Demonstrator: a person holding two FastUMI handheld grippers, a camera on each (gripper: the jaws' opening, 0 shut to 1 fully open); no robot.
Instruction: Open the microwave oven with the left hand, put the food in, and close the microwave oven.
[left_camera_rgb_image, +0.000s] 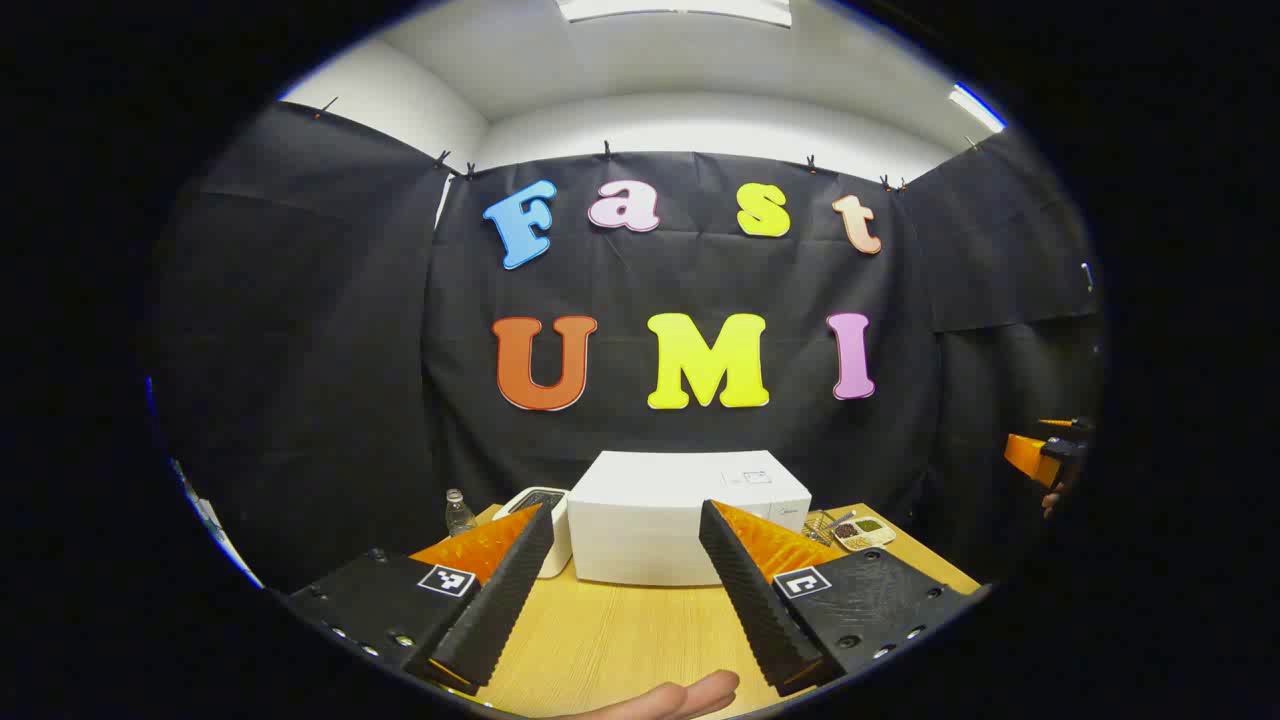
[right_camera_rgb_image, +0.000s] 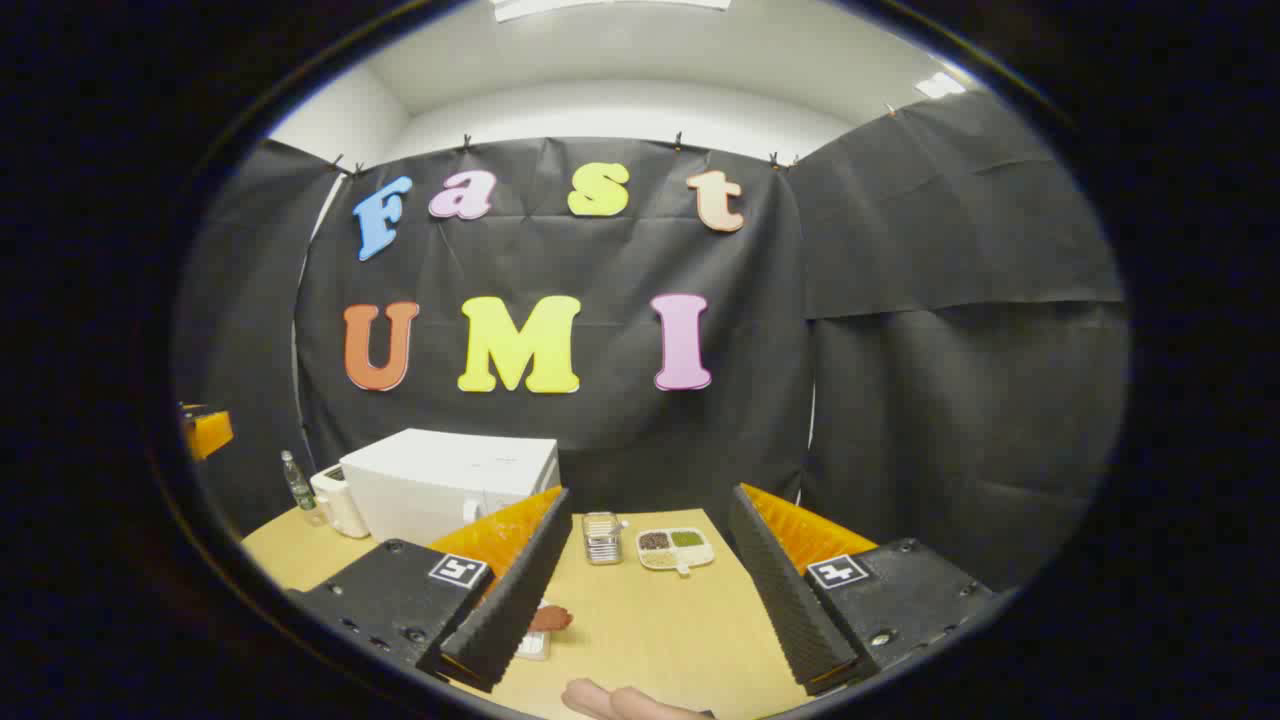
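Note:
The white microwave stands at the back of the wooden table, its front face looking flat and shut. My left gripper hangs open in front of it, well short of it, with nothing between the fingers. In the right gripper view the microwave is at the left, and my right gripper is open and holds nothing. A brown piece of food lies on a small plate near the table's front, partly hidden behind one finger. The right gripper also appears far off at the right edge.
A small white appliance and a water bottle stand left of the microwave. A metal container and a divided dish of grains sit to its right. A person's fingertips rest at the table's near edge.

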